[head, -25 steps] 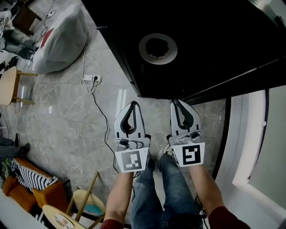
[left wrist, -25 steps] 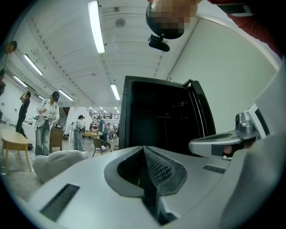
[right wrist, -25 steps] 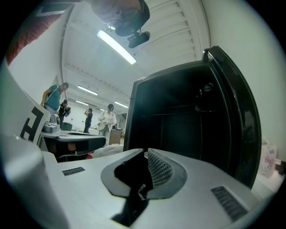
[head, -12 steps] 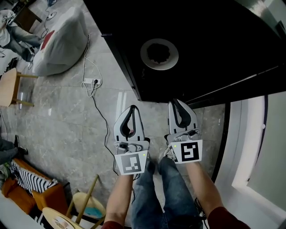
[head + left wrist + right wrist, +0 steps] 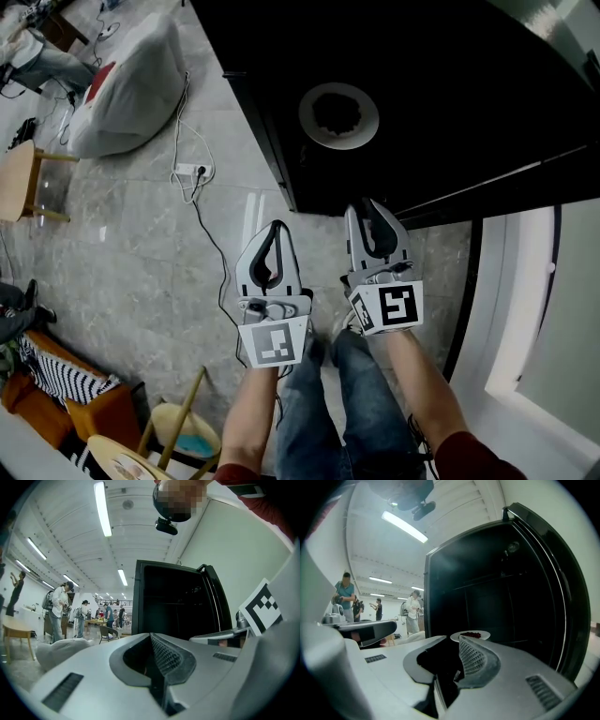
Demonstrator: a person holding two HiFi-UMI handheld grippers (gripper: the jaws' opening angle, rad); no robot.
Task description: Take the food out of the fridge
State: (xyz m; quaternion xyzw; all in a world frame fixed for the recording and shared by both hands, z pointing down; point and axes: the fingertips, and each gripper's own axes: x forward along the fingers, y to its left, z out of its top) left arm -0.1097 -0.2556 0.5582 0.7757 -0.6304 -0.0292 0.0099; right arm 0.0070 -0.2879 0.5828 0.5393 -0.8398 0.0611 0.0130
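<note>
Two grey grippers hang side by side, a little apart, at the front edge of the open black fridge (image 5: 450,84). Your left gripper (image 5: 274,228) and your right gripper (image 5: 367,208) both have the jaws pressed together with nothing between them (each gripper's own view confirms this). The right tips reach the fridge edge, while the left ones are over the grey stone floor (image 5: 131,253). The dark food (image 5: 339,112) lies on a round white plate (image 5: 308,120) inside the black interior, ahead of both grippers, with open room around it. To your left, a white power strip (image 5: 190,170) with its cable lies on the floor near the fridge corner. A grey beanbag (image 5: 127,80) is further left. The right gripper view shows the plate just above its jaws. The left gripper view shows only the dark interior and people standing in a far hall.
</note>
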